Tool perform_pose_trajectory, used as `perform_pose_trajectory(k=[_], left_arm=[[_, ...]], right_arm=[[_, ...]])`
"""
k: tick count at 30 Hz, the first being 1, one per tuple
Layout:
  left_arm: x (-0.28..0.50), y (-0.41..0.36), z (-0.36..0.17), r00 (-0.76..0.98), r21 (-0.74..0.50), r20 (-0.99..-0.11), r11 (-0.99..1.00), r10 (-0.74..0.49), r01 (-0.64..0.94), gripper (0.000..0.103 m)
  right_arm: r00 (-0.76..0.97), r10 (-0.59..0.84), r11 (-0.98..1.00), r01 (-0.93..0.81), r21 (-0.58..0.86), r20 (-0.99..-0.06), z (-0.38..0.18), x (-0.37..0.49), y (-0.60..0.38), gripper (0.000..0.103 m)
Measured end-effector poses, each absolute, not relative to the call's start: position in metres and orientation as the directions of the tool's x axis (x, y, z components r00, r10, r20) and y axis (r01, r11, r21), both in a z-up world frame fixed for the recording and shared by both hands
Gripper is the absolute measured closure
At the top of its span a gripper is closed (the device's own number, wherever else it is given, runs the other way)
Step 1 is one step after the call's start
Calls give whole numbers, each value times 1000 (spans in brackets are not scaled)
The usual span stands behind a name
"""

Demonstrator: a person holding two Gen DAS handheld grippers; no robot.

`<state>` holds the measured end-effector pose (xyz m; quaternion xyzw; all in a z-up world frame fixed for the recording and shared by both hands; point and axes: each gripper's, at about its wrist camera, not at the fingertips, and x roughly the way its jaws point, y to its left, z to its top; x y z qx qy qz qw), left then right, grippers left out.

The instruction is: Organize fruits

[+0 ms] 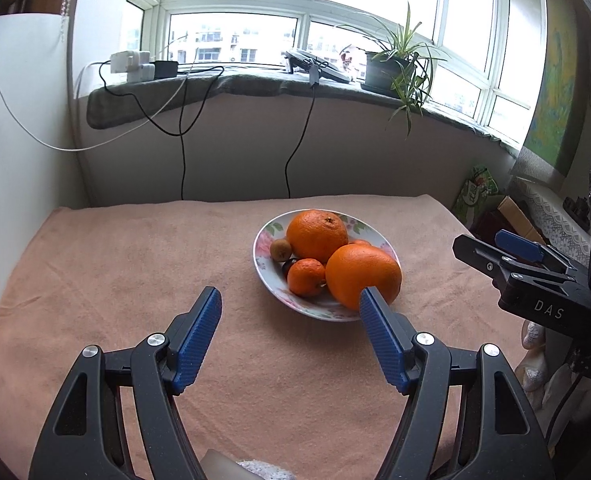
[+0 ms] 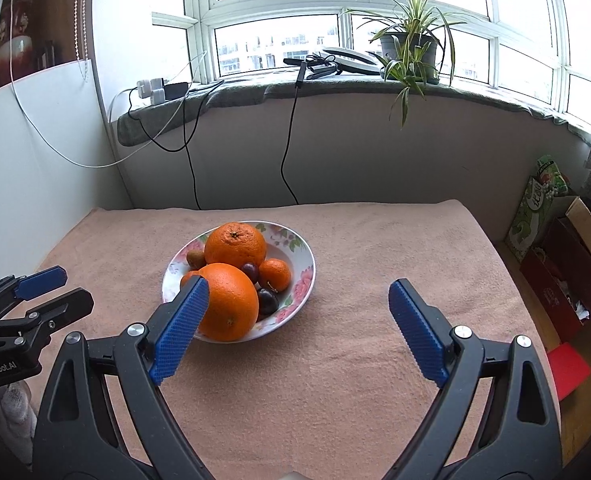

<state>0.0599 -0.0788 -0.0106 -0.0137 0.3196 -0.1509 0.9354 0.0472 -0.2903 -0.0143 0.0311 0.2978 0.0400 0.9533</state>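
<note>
A floral bowl [image 1: 265, 280] [image 2: 301, 280] stands on the pink towel-covered table [image 1: 115, 280] [image 2: 375, 248]. It holds two large oranges [image 1: 363, 276] [image 2: 227, 304], a small mandarin [image 1: 305, 276] [image 2: 275, 274], a brown kiwi [image 1: 280, 249] [image 2: 196, 258] and dark plums [image 2: 267, 301]. My left gripper [image 1: 291, 300] hovers open just short of the bowl, nothing between its blue pads. My right gripper [image 2: 299, 290] is open too, empty, near the bowl's front; its left pad overlaps the near orange in the picture. Each gripper shows at the other view's edge.
Behind the table runs a windowsill with a potted plant [image 1: 395, 68] [image 2: 409, 50], chargers [image 1: 133, 66] and hanging cables [image 1: 183, 148]. Boxes and a green package [image 2: 535, 208] stand on the floor right of the table, with a red block [image 2: 567, 368] nearer.
</note>
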Motion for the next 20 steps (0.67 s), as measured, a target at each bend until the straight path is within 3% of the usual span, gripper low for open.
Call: perform_pose_trajectory(k=[20], left_arm=[[55, -79, -10, 752, -118, -593, 955, -287, 272, 31]], right_arm=[[807, 93, 994, -46, 94, -583, -20, 50, -297, 10]])
